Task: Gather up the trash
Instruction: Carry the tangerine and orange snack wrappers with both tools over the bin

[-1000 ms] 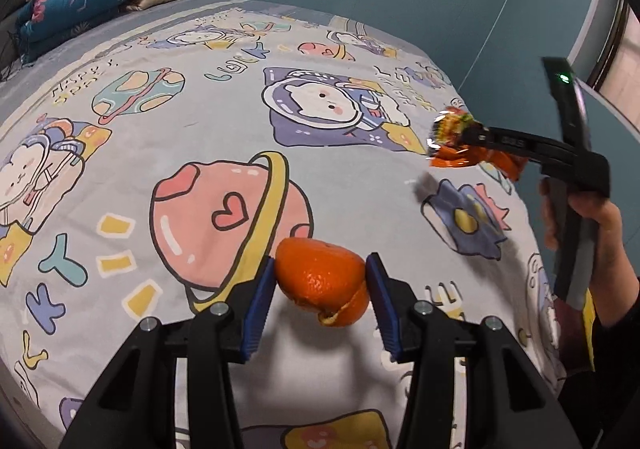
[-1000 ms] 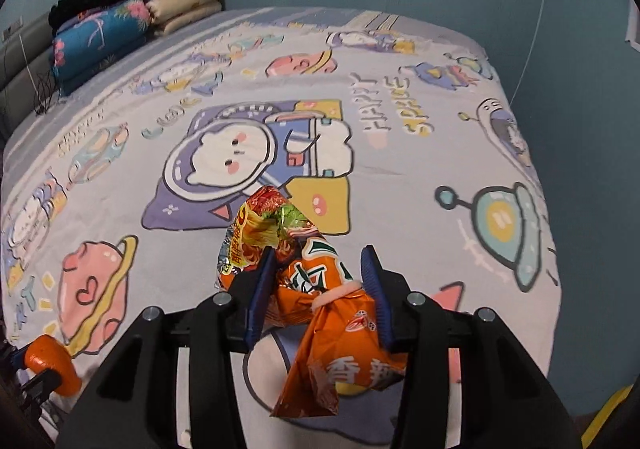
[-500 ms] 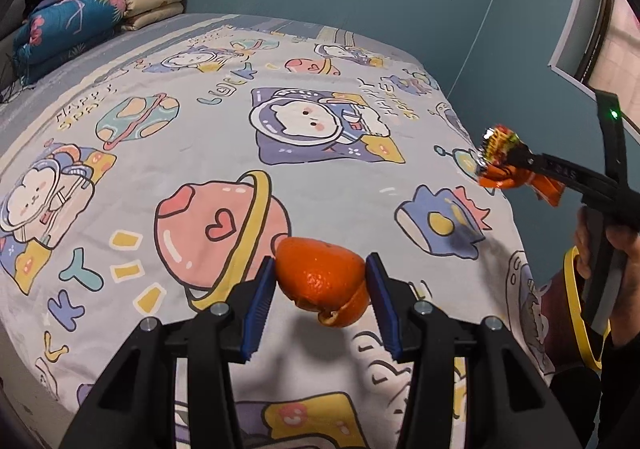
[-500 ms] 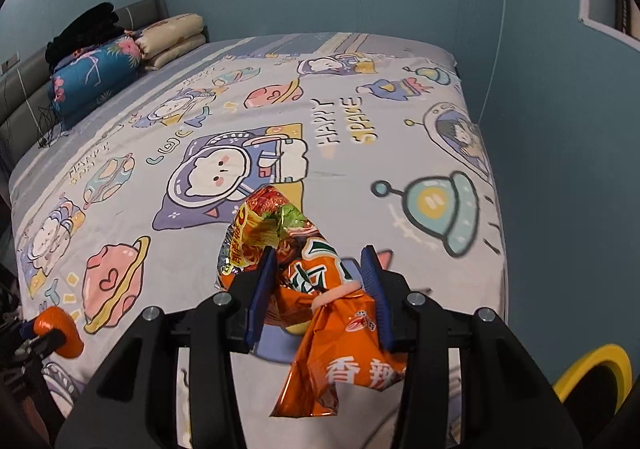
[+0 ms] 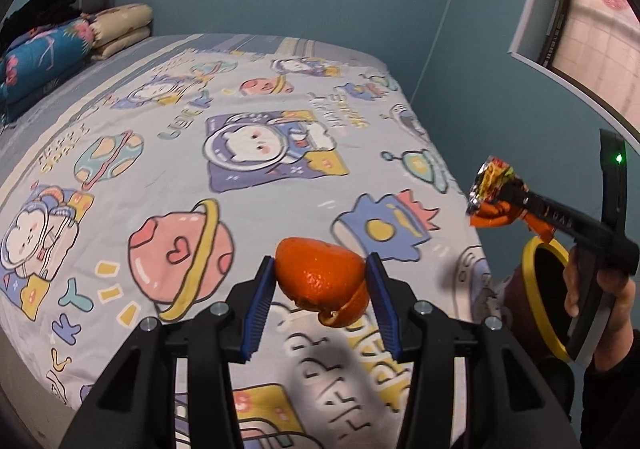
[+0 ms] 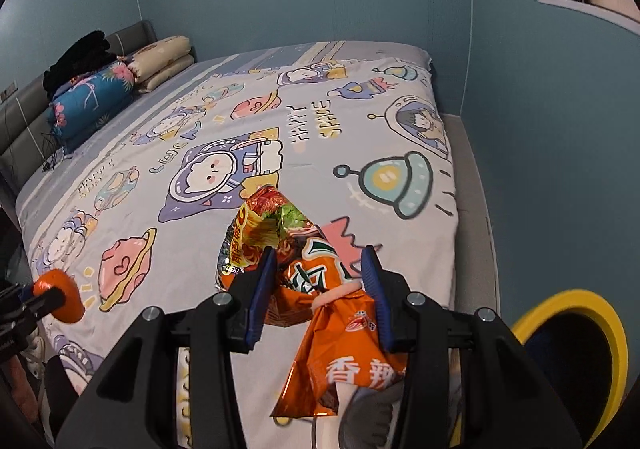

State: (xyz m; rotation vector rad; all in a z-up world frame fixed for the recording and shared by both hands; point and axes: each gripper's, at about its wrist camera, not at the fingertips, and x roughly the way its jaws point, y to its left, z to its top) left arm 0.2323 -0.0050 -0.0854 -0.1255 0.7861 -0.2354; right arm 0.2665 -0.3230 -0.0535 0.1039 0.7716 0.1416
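We see the bed (image 5: 168, 153), covered by a cartoon space-print sheet, filling most of both views, with folded quilts (image 6: 120, 85) stacked at its head; compared with the frames a second ago, more of the bed's far corner and the teal wall beyond it is in view, so both claws have drawn back from the mattress toward its foot. We now see the yellow-rimmed trash bin (image 6: 576, 353) at the lower right of the right wrist view, whereas one second ago it was outside that view and half a second ago only an edge of its rim showed. In the left wrist view the bin (image 5: 548, 297) stands off the corner of the bed, directly beneath the right claw (image 5: 516, 201). The right claw (image 6: 320, 289) pinches the crumpled orange snack wrapper (image 6: 320, 313) as before, the wrapper hanging below its pads. The left claw (image 5: 320, 285) still clamps the orange peel (image 5: 320, 281) between its blue pads, held in the air above the sheet near the foot of the bed; its grip is unchanged.
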